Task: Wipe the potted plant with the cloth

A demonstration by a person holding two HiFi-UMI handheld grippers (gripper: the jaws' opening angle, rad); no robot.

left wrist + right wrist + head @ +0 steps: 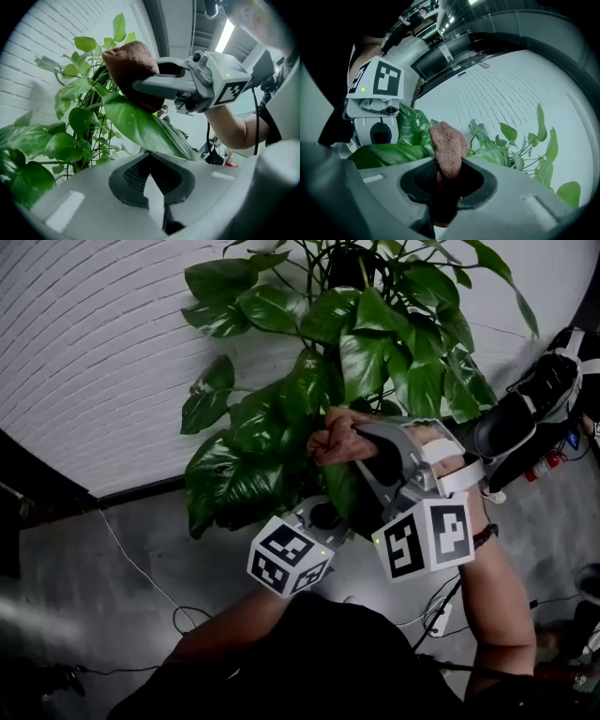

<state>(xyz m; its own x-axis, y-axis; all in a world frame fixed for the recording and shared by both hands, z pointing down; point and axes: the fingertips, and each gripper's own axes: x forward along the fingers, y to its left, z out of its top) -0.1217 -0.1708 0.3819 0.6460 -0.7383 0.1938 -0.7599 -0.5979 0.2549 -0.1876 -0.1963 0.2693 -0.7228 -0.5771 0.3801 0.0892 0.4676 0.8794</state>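
Observation:
The potted plant (347, 343) with big glossy leaves stands against the wall. A brown cloth (330, 439) is bunched in my right gripper (354, 444), which is shut on it and holds it against the foliage. In the right gripper view the cloth (447, 150) sticks up out of the jaws. My left gripper (328, 512) points up into the plant just below, with its jaws closed on the tip end of one long leaf (140, 124). That leaf runs taut from the stem to the jaws, and the cloth (131, 58) rests on its upper part.
A white brick wall (94, 352) is behind the plant, with a dark skirting at its foot. Cables (141, 573) run over the grey floor. Black and white equipment (539, 399) stands at the right, close to the outer leaves.

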